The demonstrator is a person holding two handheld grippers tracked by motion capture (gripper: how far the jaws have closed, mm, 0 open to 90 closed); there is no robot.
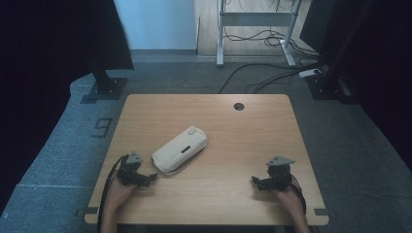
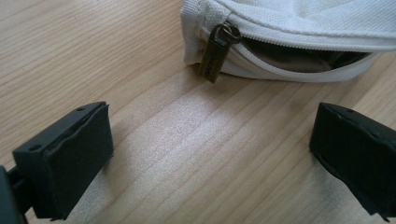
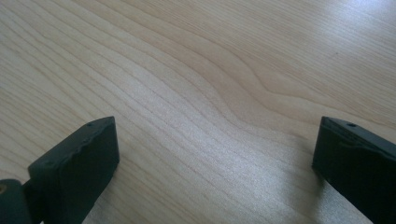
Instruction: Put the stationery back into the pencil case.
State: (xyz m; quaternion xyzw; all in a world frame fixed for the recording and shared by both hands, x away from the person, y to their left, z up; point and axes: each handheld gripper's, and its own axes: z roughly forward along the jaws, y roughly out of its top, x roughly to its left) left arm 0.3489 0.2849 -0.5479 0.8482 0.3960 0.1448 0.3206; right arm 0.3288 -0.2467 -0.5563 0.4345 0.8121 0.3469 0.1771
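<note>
**Pouch on the table, both grippers wide apart**

The pouch [image 1: 180,149] is white and lies near the middle of the table [image 1: 252,141], a bit to the left. It lies slanted, with one end pointing up and to the right. Its zip is partly undone, and a dark gap shows inside. A small brown zip pull [image 2: 216,51] hangs down at the near end of the pouch and touches the wood.

The left gripper [image 1: 149,178] sits just beside the low end of the pouch. It does not touch it. Its jaws stand far apart, and they hold nothing. The zip pull is just ahead of the jaws, between them.

The right gripper [image 1: 256,181] is well apart from the pouch, near the right side of the table. Its jaws stand far apart too, with bare wood between them.

A round hole [image 1: 238,106] is near the far edge of the table.
</note>
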